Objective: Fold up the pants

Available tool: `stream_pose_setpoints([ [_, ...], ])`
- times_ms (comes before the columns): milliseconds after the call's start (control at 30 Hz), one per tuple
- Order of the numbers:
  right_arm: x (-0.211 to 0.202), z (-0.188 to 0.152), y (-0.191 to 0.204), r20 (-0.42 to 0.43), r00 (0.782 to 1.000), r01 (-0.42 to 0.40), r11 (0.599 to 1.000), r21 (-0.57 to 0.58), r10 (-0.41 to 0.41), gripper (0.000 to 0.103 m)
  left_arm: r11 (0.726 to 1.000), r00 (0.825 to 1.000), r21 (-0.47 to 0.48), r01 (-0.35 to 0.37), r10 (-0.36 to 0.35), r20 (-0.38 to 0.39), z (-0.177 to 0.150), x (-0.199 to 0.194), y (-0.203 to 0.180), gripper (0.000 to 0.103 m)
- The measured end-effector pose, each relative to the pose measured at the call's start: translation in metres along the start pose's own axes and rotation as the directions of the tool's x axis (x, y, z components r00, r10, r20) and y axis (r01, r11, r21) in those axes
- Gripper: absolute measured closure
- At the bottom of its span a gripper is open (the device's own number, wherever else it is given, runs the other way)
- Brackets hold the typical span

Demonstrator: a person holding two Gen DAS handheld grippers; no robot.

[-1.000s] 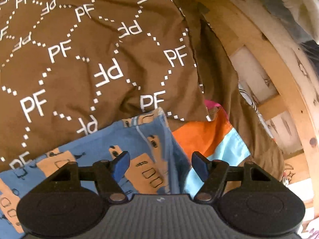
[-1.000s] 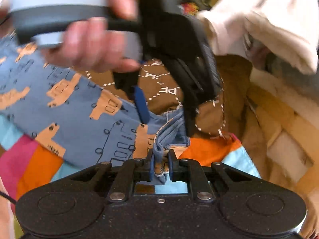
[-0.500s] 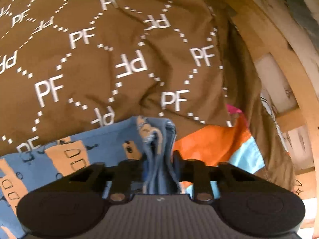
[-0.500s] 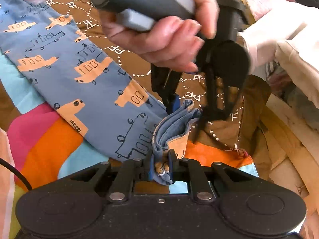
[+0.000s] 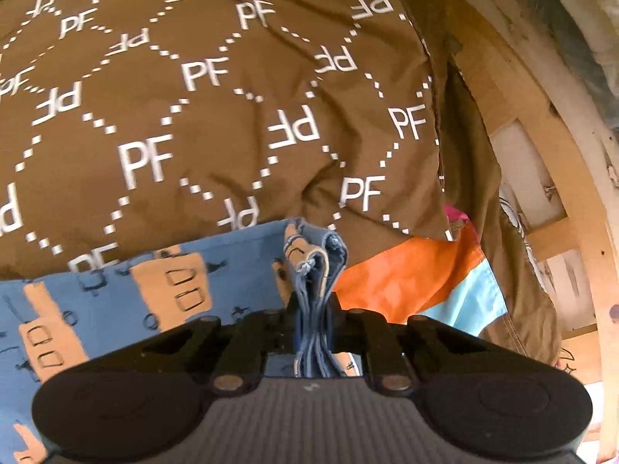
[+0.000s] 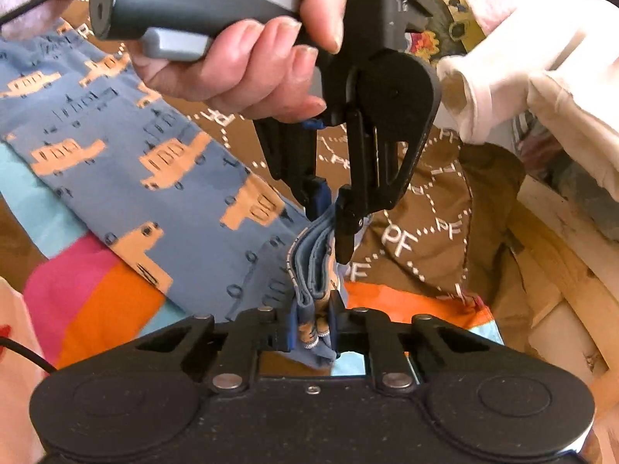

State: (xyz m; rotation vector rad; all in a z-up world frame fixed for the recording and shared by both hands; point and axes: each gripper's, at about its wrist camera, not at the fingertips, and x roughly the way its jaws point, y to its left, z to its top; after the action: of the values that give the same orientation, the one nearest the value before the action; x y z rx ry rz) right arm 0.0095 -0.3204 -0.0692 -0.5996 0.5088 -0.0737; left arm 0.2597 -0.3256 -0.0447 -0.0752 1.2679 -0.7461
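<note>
The blue pants [image 6: 162, 178] with orange vehicle prints lie on a bed and stretch away to the left; they also show in the left wrist view [image 5: 116, 301]. My left gripper [image 5: 314, 321] is shut on a bunched edge of the pants. In the right wrist view the left gripper [image 6: 329, 208] comes down from above, held by a hand, and pinches the same bunch. My right gripper [image 6: 311, 328] is shut on the bunched edge just below it. Both grips sit close together on the same end.
A brown blanket [image 5: 216, 108] with white PF letters lies behind the pants. A striped orange, pink and light-blue sheet [image 6: 96, 301] lies under them. A wooden bed frame [image 5: 541, 154] runs along the right. Pale clothing [image 6: 541, 58] is piled at the upper right.
My left gripper was open over the pants' edge a second ago and has closed on the bunched fabric. My right gripper has stayed shut on the pants.
</note>
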Motion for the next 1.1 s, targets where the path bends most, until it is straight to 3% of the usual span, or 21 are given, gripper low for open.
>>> stream_pose_setpoints([
  [267, -0.015, 0.032, 0.02, 0.047, 0.992, -0.116, 0.992, 0.055, 0.114, 0.088, 0.997, 0.995, 0.042, -0.061, 0.058, 0.082, -0.027, -0.042, 0.042, 0.09],
  [567, -0.023, 0.063, 0.068, 0.066, 0.961, -0.27, 0.962, 0.032, 0.268, 0.088, 0.998, 0.99, -0.05, -0.044, 0.051, 0.128, -0.054, -0.079, 0.109, 0.09],
  [733, -0.019, 0.076, 0.087, 0.058, 0.945, -0.325, 0.945, 0.028, 0.323, 0.088, 0.994, 0.987, -0.106, 0.006, 0.011, 0.162, -0.071, -0.087, 0.146, 0.089],
  [867, -0.015, 0.077, 0.096, 0.039, 0.937, -0.347, 0.938, 0.017, 0.346, 0.087, 0.984, 0.981, -0.17, 0.06, -0.027, 0.192, -0.082, -0.083, 0.167, 0.083],
  [1100, -0.01, 0.074, 0.1, 0.014, 0.936, -0.352, 0.936, 0.011, 0.352, 0.079, 0.958, 0.955, -0.237, 0.159, -0.088, 0.285, -0.115, -0.077, 0.192, 0.081],
])
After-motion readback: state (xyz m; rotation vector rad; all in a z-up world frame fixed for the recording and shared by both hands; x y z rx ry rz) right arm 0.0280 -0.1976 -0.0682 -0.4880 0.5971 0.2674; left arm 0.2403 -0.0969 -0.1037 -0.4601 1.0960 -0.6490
